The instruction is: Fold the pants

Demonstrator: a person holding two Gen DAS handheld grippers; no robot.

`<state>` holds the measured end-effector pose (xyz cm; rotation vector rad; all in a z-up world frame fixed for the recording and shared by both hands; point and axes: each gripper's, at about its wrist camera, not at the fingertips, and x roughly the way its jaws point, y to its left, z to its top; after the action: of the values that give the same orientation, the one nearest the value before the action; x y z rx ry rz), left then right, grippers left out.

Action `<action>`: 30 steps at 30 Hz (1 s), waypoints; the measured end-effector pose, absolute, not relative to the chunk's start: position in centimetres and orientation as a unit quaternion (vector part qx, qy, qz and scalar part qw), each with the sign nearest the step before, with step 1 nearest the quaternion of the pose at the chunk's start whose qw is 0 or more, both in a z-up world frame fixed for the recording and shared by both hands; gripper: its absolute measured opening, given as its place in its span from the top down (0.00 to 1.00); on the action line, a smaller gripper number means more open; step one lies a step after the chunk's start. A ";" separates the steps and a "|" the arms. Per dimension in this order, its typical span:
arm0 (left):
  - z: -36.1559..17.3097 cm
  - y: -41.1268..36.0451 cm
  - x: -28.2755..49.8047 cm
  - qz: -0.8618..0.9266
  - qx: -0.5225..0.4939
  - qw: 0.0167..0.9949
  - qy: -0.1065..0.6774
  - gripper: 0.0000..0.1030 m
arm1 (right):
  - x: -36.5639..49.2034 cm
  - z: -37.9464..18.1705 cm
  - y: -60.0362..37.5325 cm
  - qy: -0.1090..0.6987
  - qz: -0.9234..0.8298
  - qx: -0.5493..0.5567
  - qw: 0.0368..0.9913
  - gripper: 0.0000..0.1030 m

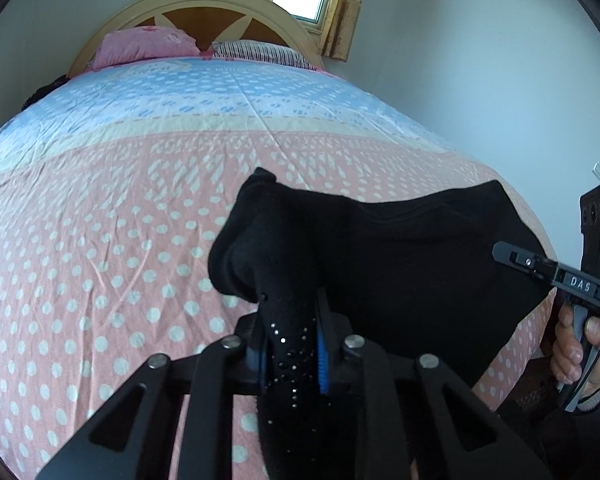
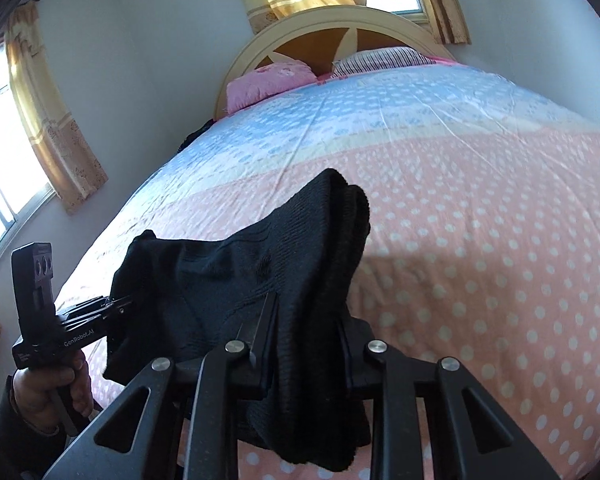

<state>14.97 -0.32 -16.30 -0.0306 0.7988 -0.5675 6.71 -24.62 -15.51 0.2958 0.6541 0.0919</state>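
The black pants (image 1: 412, 256) hang stretched between my two grippers, held up above the near end of the bed. My left gripper (image 1: 292, 344) is shut on one bunched end, which has small sparkly studs. My right gripper (image 2: 306, 332) is shut on the other end of the pants (image 2: 260, 280), thick knit cloth draped over its fingers. The right gripper also shows at the right edge of the left wrist view (image 1: 508, 254), and the left gripper at the lower left of the right wrist view (image 2: 120, 308).
The bed (image 1: 120, 200) has a pink and blue polka-dot cover. A pink pillow (image 1: 144, 46) and a striped pillow (image 1: 260, 52) lie by the curved headboard (image 1: 204, 8). A white wall (image 1: 480, 80) runs along the right side. Curtained windows (image 2: 20, 128) are on the left and behind.
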 end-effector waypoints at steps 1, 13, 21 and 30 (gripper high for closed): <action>-16.1 -0.1 14.8 -0.271 -0.017 0.884 0.380 0.83 | 6.8 -15.0 -24.3 0.319 0.049 0.139 0.936 0.75; -12.0 7.1 13.9 -0.209 -0.039 0.919 0.331 0.83 | 13.9 -11.7 -16.6 0.323 0.130 0.092 0.933 0.75; -11.6 13.5 14.0 -0.147 -0.069 0.932 0.325 0.83 | 19.5 -10.8 -9.9 0.328 0.188 0.055 0.924 0.75; -12.3 17.7 14.6 -0.091 -0.094 0.939 0.318 0.83 | 24.5 -11.8 -4.8 0.343 0.228 0.049 0.910 0.75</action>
<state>14.57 17.68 -12.26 -0.1919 0.6485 -0.1858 24.46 -4.82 -11.81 0.1006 0.7077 0.4701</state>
